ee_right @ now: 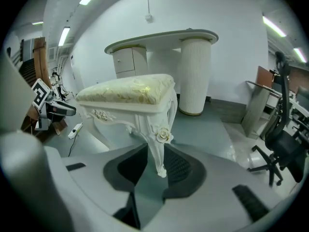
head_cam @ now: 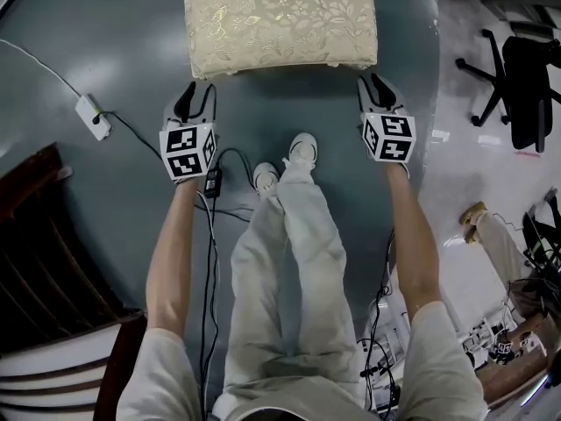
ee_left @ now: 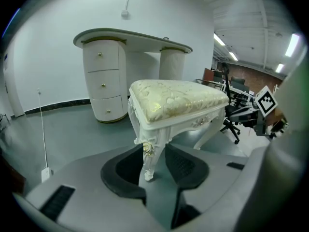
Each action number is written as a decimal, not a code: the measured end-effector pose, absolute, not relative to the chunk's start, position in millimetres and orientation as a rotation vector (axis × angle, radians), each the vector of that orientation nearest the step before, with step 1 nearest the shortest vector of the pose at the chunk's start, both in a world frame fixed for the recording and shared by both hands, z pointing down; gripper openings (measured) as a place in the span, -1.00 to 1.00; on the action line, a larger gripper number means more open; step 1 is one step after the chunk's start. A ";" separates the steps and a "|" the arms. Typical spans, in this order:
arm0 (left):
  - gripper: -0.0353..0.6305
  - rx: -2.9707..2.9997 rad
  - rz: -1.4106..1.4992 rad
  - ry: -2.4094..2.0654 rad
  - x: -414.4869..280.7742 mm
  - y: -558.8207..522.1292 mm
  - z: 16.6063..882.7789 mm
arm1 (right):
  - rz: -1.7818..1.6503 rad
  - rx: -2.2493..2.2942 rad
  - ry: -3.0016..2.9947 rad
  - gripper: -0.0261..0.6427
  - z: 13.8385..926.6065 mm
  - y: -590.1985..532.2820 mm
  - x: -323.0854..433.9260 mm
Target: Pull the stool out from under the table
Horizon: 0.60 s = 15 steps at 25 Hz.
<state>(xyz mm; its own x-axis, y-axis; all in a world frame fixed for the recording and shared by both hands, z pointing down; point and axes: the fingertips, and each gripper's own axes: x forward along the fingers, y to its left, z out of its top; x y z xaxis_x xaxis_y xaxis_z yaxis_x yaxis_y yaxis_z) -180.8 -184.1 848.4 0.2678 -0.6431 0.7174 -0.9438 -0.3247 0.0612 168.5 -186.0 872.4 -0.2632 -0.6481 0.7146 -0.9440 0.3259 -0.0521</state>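
We see the stool standing free on the grey floor, well clear of the table, which stands behind it against the white wall. The stool's cream, flower-patterned seat is level and its carved white legs are on the floor.

The left hand-held gripper sits at the stool's near left corner. In the left gripper view that corner's leg stands between the jaws. They are set narrow but loose: the leg lies against one pad, and a strip of floor shows between it and the other.

The right hand-held gripper sits at the stool's near right corner. In the right gripper view its jaws are closed about the other near leg, with a pad against each side just below the carved rose.

Just short of the stool, between the two hand-held grippers, are the person's white shoes. To the stool's left a white power strip lies on the floor with its cable trailing away. Well to the stool's right stands a black office chair.
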 end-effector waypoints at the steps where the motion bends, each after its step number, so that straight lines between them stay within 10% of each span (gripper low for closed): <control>1: -0.49 2.062 0.818 -1.433 -180.1 -183.2 839.7 | 0.647 1.399 -2.008 -0.65 864.0 -183.7 168.3; 15: -0.86 2.139 0.734 -1.417 -160.5 -177.2 717.0 | 0.591 1.396 -2.084 -0.93 741.9 -170.5 154.2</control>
<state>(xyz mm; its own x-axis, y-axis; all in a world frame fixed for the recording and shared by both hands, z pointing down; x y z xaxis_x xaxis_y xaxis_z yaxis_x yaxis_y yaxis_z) -160.5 -177.2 717.0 0.3236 -0.6793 0.6587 -0.9299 -0.3569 0.0888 154.2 -170.5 741.9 -0.3034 -0.6855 0.6618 -0.9309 0.3616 -0.0522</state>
